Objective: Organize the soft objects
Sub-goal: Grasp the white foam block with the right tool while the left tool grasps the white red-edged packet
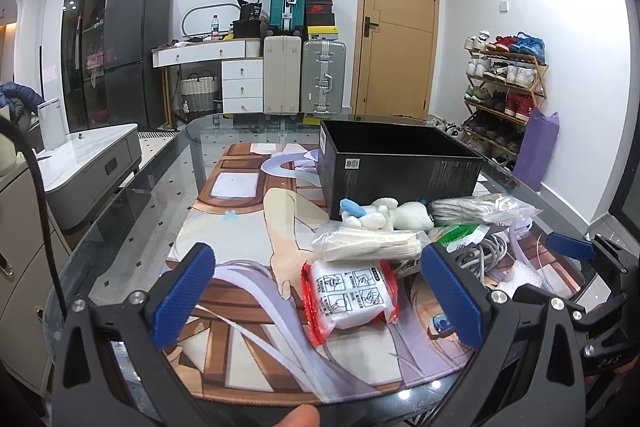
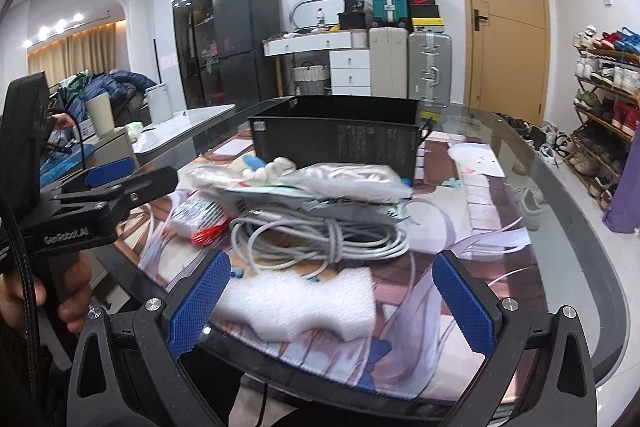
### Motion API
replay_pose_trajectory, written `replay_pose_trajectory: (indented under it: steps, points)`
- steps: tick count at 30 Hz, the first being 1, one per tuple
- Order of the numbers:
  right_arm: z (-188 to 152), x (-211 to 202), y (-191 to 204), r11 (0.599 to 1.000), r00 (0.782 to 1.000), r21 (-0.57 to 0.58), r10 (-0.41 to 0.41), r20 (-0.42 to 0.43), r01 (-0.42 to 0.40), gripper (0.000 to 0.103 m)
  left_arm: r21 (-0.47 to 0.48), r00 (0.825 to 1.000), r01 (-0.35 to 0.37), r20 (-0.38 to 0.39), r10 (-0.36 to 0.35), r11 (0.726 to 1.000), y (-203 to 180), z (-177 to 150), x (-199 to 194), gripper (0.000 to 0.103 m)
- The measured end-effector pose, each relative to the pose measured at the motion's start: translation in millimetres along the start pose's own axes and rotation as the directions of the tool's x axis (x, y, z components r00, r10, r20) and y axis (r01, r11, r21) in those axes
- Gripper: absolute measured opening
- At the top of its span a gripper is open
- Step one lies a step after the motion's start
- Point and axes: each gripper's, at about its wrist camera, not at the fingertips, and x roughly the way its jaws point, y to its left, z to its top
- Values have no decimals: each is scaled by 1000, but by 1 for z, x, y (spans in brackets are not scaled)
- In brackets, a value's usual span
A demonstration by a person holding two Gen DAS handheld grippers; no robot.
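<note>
Hovering my left hand-held gripper (image 1: 320, 301) spread wide around the red-edged packet (image 1: 349, 297), right hand-held gripper (image 2: 334, 301) released above white foam (image 2: 298, 303), black box (image 1: 400, 163) behind on the desk (image 1: 132, 211)

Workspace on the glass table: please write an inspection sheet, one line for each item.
Surface: glass table with a printed mat on it.
Job's things: red-edged packet, white plush toy, bagged white gloves, foam piece; black box open.
Clutter: green-and-white packet.
Grippers: left gripper open around the packet; right gripper open at the foam.
Cables: coiled grey cable.
Surroundings: suitcases, shoe rack, door.
</note>
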Motion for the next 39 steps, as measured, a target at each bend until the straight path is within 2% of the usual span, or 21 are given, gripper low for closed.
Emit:
replay_pose_trajectory:
  steps: [10,23,24,26,36,39]
  points:
    - [-8,8,15,997,997,-54,57,-59,-60,103,-9,1000,9,-19,-9,1000,4,-1,0,103]
    - [-16,21,16,996,993,-81,19,-115,-28,102,27,997,26,-67,-24,999,-7,-5,11,103]
    - [-17,20,16,996,993,-79,26,-118,-36,99,34,997,26,-73,-24,999,-9,-6,13,103]
    - [-16,21,16,996,993,-89,20,-120,-31,91,48,997,24,-81,-20,999,-12,-7,15,103]
    - [-9,9,-1,999,999,-35,4,-50,-6,91,110,989,-13,-143,29,994,-18,-10,34,103]
    - [-8,8,-4,1000,999,-26,-2,-42,1,91,82,988,-14,-155,27,997,-15,-11,36,101]
